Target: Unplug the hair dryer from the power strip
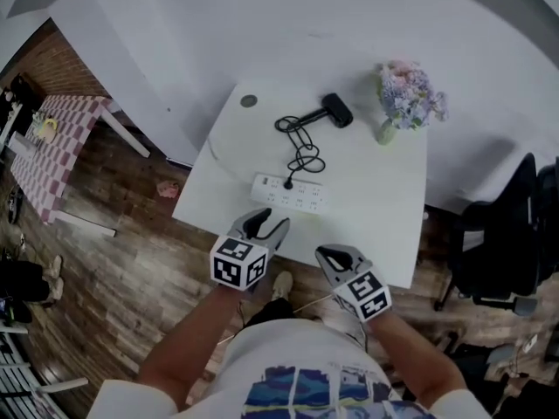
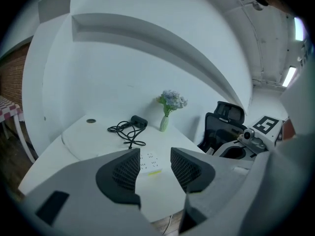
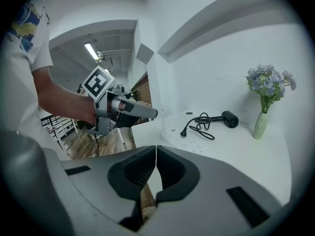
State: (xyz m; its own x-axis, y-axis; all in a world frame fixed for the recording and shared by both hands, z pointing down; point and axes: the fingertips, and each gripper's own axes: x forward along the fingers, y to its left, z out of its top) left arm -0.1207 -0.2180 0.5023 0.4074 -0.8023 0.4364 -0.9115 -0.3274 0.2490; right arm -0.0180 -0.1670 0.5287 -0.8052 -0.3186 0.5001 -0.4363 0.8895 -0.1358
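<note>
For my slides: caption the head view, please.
Left gripper and right gripper before a table with strip, dryer, vase.

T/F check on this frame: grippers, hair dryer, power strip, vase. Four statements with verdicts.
1. The left gripper has its jaws apart with nothing between them. True.
2. The right gripper grips the hair dryer. False: its jaws are together on nothing, and the hair dryer lies at the far side of the table.
3. The power strip lies on the floor. False: it lies on the table, nearer the front edge.
4. The vase of flowers stands upright on the table. True.
</note>
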